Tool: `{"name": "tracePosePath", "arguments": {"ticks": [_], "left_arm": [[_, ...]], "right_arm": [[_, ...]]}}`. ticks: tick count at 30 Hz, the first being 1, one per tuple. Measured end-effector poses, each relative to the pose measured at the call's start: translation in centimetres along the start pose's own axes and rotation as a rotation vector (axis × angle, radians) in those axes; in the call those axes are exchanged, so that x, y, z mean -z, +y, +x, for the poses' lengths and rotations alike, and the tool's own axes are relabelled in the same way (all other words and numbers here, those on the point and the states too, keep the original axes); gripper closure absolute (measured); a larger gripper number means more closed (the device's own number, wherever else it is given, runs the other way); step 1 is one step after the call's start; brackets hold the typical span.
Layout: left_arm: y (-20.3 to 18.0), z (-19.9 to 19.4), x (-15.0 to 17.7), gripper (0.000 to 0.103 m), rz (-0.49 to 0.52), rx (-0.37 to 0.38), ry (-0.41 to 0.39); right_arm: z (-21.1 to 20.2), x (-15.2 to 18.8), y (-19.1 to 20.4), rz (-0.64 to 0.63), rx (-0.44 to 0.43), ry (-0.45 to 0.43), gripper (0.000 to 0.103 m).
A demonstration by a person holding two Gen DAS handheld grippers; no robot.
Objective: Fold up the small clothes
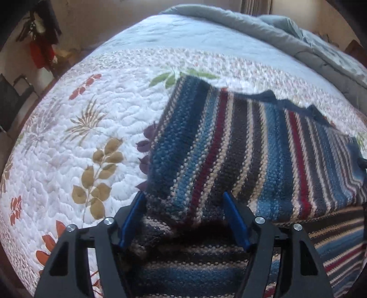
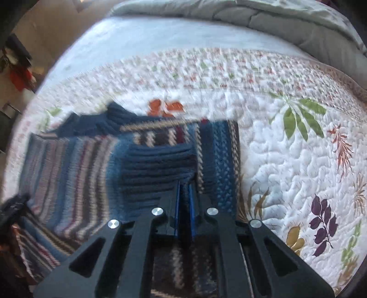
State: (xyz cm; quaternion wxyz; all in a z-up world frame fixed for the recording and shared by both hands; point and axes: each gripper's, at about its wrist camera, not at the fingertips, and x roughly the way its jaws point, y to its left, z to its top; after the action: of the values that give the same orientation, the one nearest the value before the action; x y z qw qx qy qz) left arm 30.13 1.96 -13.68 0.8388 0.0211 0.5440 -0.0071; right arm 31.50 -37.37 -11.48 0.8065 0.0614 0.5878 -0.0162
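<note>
Striped sweater (image 1: 240, 146) lies spread across the floral quilt (image 1: 75, 128).

A home bedroom: quilted floral bedspread (image 1: 96, 119) (grey duvet (image 2: 286, 20) beyond)

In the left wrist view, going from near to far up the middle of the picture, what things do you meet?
Blue fingers → striped knitted garment → white floral quilt → grey blanket at the far edge.

The left gripper (image 1: 184, 207) pointed steeply down, its blue pads spread wide apart; the right gripper (image 2: 184, 194) pointed down, pads pressed together.
</note>
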Motion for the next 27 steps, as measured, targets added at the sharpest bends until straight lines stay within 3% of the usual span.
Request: {"name": "tracePosePath", "arguments": {"ticks": [3, 5, 6, 11, 14, 21, 27], "left_arm": [[-0.4, 0.2, 0.1, 0.032, 0.035, -0.012, 0.005], [-0.1, -0.3, 0.1, 0.032, 0.020, 0.003, 0.010], [0.1, -0.7, 0.3, 0.032, 0.011, 0.019, 0.015], [1.0, -3.5, 2.7, 0.032, 0.054, 0.025, 0.024], [2.3, -5.5, 5.6, 0.031, 0.082, 0.003, 0.034], [5.9, -7.8, 12.7, 0.030, 0.093, -0.031, 0.128], [7.3, -8.6, 17.9, 0.029, 0.036, 0.050, 0.245]], "right_arm": [[0.4, 0.3, 1.1, -0.061, 0.063, -0.002, 0.092], [-0.3, 0.6, 1.7, -0.074, 0.081, -0.009, 0.079], [-0.9, 0.8, 1.7, -0.068, 0.071, -0.013, 0.066], [-5.3, 4.4, 1.5, -0.046, -0.006, -0.041, 0.064], [-7.3, 8.6, 1.0, -0.036, -0.084, -0.007, 0.061], [-9.6, 19.1, 0.1, -0.032, -0.105, 0.081, 0.050], [-10.1, 26.6, -0.9, 0.032, -0.076, 0.164, 0.043]]}}
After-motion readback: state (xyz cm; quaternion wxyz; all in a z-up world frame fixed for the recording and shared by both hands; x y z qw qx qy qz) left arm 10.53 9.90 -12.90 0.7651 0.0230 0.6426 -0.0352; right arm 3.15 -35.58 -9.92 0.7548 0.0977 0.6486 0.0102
